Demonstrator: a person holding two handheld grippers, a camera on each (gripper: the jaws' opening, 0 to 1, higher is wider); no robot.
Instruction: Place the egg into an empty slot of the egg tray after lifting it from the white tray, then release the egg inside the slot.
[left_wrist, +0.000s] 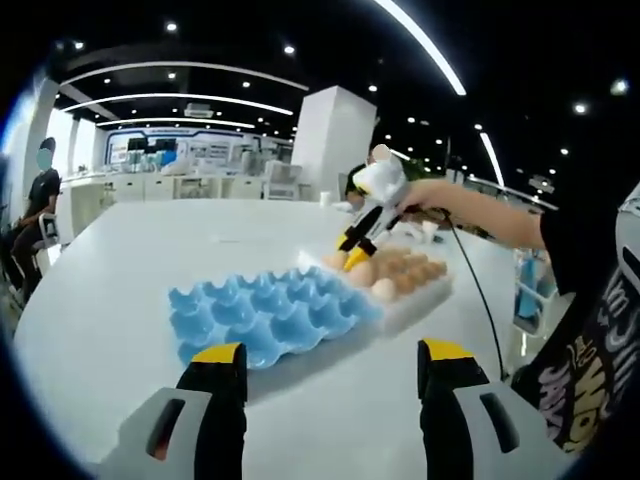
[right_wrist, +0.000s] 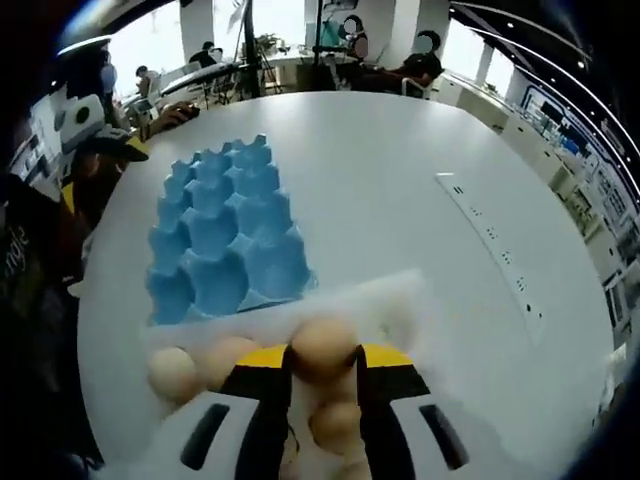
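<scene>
The blue egg tray (left_wrist: 270, 315) lies on the white table with all its visible slots empty; it also appears as the blue egg tray (right_wrist: 222, 240). Beside it stands the white tray (left_wrist: 425, 297) holding several brown eggs. My right gripper (right_wrist: 325, 358) is down over the white tray (right_wrist: 405, 295), its yellow-tipped jaws closed against the sides of one egg (right_wrist: 323, 345). Other eggs (right_wrist: 172, 372) lie around it. From the left gripper view, the right gripper (left_wrist: 355, 255) is held by a hand above the eggs. My left gripper (left_wrist: 332, 358) stands open near the blue tray's front edge.
The person's arm (left_wrist: 480, 212) and a dark cable (left_wrist: 482, 295) reach over the table's right side. A long pale strip (right_wrist: 495, 245) lies on the table beyond the white tray. People sit at desks (right_wrist: 390, 70) past the far edge. A white pillar (left_wrist: 335, 140) rises behind.
</scene>
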